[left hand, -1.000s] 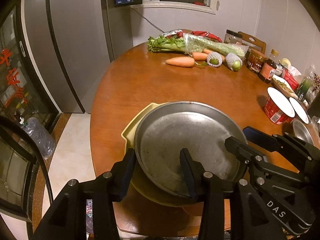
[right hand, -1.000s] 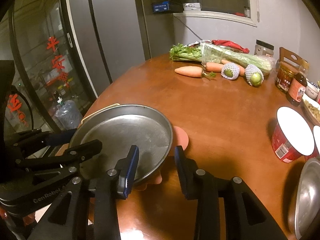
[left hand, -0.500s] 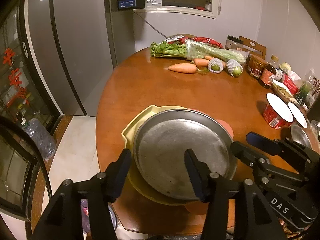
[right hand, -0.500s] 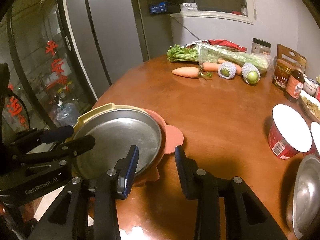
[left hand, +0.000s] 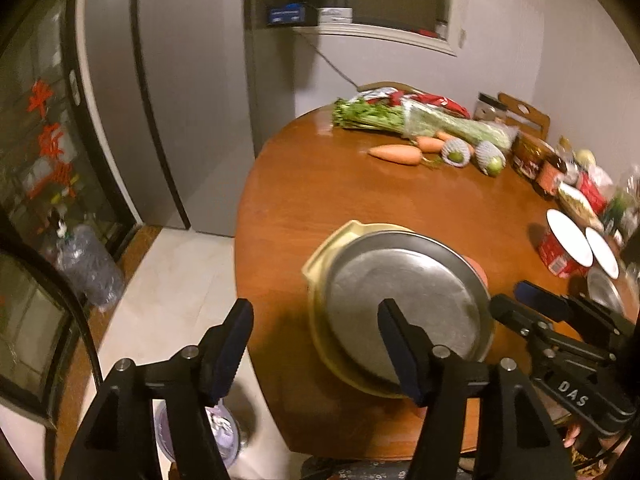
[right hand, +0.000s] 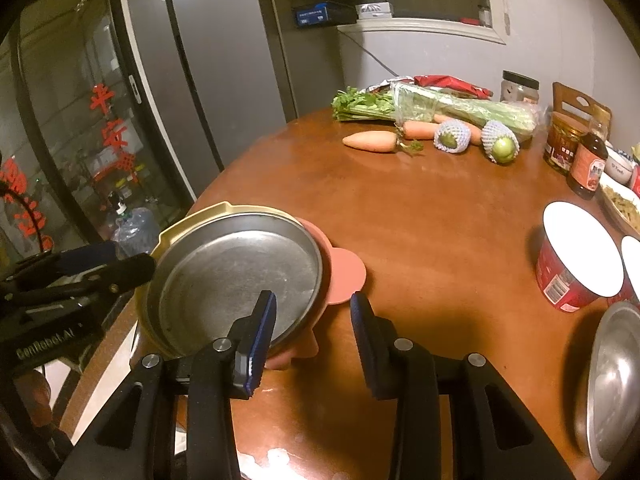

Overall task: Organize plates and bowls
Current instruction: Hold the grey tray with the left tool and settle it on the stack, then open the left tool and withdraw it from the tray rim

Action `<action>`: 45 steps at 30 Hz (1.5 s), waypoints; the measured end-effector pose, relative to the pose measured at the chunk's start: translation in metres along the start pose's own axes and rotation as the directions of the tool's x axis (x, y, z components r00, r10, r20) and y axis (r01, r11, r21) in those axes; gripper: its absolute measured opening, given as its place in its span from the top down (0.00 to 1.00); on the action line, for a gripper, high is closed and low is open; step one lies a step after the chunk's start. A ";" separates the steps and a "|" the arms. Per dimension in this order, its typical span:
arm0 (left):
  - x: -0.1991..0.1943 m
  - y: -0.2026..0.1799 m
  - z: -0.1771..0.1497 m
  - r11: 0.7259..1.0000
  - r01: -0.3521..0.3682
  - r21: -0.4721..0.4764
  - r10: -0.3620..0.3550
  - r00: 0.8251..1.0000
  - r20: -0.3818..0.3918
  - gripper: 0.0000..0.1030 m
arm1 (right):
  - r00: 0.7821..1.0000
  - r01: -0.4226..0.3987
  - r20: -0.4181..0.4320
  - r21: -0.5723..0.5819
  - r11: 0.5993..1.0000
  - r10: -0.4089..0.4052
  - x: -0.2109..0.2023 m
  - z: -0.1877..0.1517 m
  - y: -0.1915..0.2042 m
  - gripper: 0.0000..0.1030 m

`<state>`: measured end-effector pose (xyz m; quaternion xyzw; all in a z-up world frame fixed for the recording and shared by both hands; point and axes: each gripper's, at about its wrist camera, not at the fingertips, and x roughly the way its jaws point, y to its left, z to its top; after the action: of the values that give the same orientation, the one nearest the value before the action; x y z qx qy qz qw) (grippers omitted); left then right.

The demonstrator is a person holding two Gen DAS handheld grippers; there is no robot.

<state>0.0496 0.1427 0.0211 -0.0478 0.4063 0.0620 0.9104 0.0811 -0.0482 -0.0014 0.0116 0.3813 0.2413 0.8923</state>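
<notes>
Empty steel plate (right hand: 236,276) stacked in yellow dish (right hand: 192,222) on pink plate (right hand: 346,276), both claws opening, nothing pinched

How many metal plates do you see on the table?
2: one metal plate on the yellow and pink dishes near the table's left edge, another metal plate at the right edge, partly cut off. Others may be hidden.

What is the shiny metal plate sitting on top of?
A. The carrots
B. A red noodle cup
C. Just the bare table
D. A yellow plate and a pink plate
D. The metal plate lies on a yellow plate, whose rim peeks out on the far left side, and a pink plate sticks out from under it on the right.
</notes>
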 end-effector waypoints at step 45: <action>0.086 -0.061 0.022 0.979 0.190 0.069 -0.177 0.970 -0.165 0.40 | 0.999 -0.009 -0.042 0.017 1.000 0.009 0.035 0.007 -0.029 0.62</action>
<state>0.1319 0.0916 -0.0267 -0.0515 0.4734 -0.0436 0.8783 0.1193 -0.0576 -0.0258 0.0156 0.4020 0.2423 0.8829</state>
